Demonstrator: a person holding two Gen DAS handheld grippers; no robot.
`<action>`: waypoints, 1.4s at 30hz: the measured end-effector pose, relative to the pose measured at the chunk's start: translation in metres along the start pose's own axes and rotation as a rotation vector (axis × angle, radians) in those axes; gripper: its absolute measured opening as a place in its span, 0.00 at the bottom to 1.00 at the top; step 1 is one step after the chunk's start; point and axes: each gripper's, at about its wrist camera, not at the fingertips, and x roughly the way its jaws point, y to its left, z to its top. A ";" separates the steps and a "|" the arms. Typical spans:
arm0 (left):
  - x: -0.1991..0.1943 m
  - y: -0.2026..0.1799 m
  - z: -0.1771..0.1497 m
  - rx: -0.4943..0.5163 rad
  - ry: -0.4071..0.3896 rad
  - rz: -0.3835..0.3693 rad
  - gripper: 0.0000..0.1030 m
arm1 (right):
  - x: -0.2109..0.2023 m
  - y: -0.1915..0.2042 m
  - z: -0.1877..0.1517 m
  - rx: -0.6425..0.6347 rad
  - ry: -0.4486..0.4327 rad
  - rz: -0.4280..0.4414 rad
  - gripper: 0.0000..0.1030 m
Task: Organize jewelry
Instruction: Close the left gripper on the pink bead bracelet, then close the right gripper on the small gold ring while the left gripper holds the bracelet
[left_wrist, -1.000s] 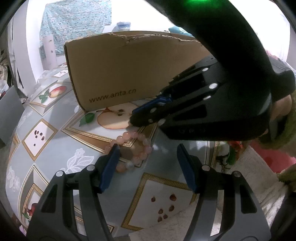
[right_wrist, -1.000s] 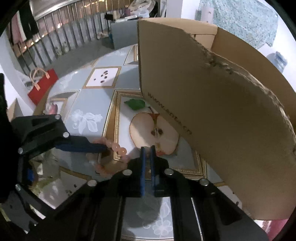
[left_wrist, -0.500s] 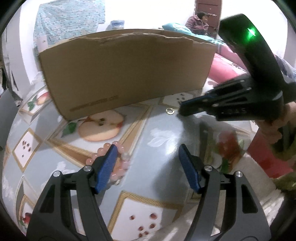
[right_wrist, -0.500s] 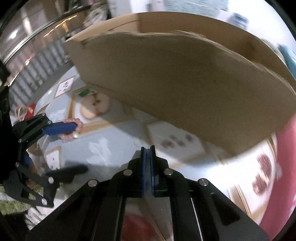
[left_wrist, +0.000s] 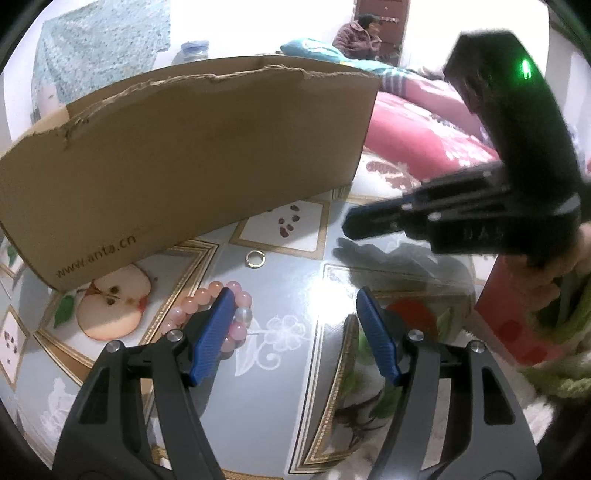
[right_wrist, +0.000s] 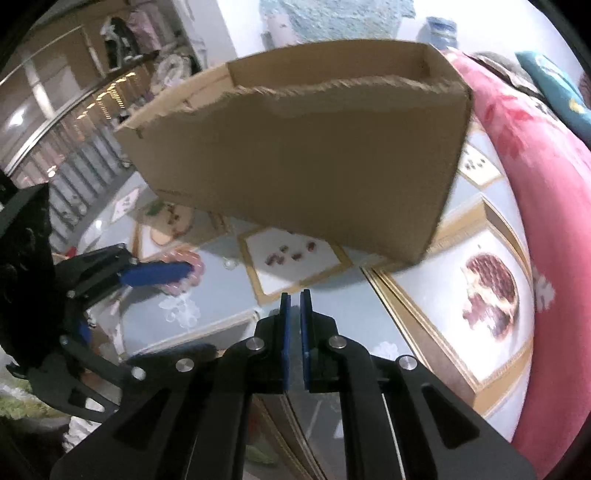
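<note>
A pink bead bracelet (left_wrist: 240, 306) lies on the fruit-patterned tablecloth (left_wrist: 295, 295) in front of a tall cardboard box (left_wrist: 184, 166). My left gripper (left_wrist: 295, 325) is open, and its left finger (left_wrist: 214, 332) covers part of the bracelet; nothing sits between the pads. A small gold ring (left_wrist: 256, 258) lies just beyond, near the box's foot. My right gripper (right_wrist: 294, 299) is shut and empty, hovering right of the ring above the cloth; it shows as (left_wrist: 349, 225) in the left wrist view. The right wrist view shows the bracelet (right_wrist: 194, 275), ring (right_wrist: 229, 263), box (right_wrist: 295, 166) and left gripper (right_wrist: 199, 310).
A pink flowered quilt (right_wrist: 535, 166) rises along the table's right side. A red object (left_wrist: 517, 332) sits by the hand holding the right gripper. A person (left_wrist: 360, 37) sits far back. A metal railing (right_wrist: 74, 158) runs at the left.
The right gripper left the bracelet and swung right along the box front, rolling as it went. The left gripper shifted right, so the ring came into view.
</note>
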 end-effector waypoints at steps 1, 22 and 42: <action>0.000 -0.001 -0.001 0.010 0.006 0.020 0.62 | 0.003 0.004 0.003 -0.022 -0.004 0.019 0.06; -0.019 0.051 -0.008 -0.125 0.028 0.139 0.12 | 0.038 0.034 0.015 -0.033 -0.004 0.090 0.06; -0.022 0.058 -0.006 -0.170 0.001 0.111 0.12 | 0.043 0.067 0.016 -0.202 -0.048 -0.129 0.22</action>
